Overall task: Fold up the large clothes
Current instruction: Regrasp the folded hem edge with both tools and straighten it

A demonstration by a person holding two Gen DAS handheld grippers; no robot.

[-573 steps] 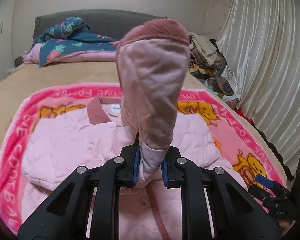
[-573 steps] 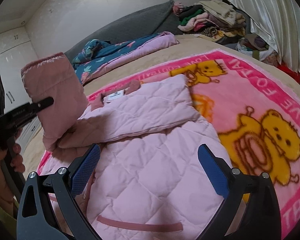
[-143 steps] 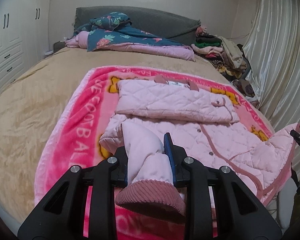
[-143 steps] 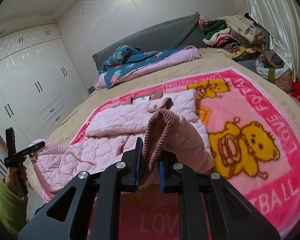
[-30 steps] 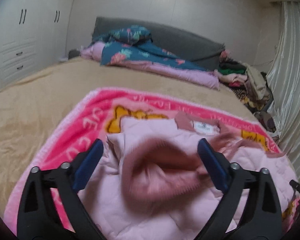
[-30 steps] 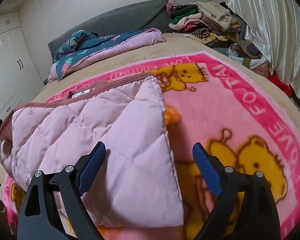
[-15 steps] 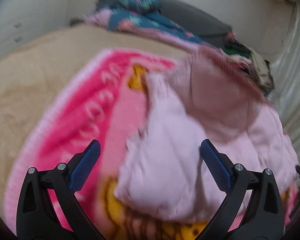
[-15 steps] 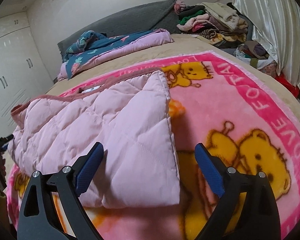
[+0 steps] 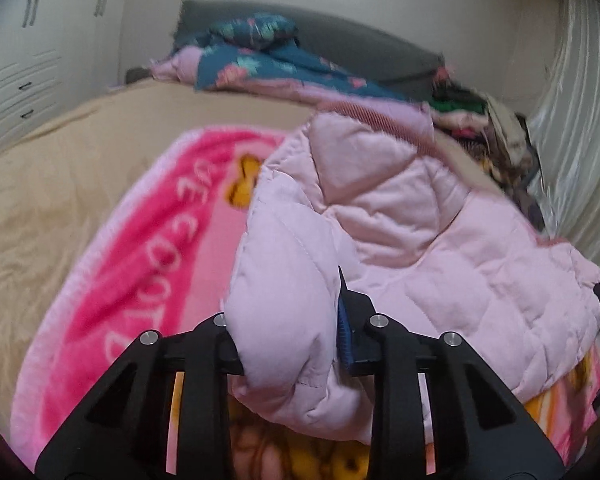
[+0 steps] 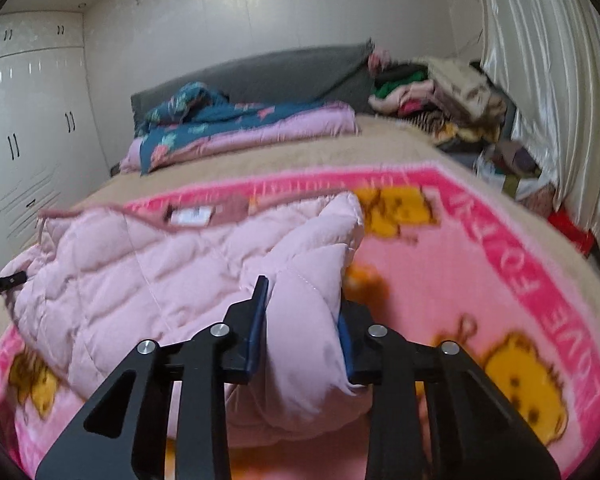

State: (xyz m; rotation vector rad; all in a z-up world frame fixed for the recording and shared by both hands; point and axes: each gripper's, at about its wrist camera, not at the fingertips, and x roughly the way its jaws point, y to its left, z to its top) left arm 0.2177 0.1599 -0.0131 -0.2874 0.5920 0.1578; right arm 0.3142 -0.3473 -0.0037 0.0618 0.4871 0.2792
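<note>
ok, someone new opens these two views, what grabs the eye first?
The pink quilted jacket, bunched across the middle of the bed, with each tool closing on a fold of it: left tool, right tool. Under it lies the hot-pink bear blanket.

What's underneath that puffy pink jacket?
The pink jacket lies on a pink cartoon-bear blanket, over a tan bedcover. The blanket's middle is hidden beneath it.

Tan bed [image 10: 400, 140], pink blanket [image 10: 480, 248] atop
</note>
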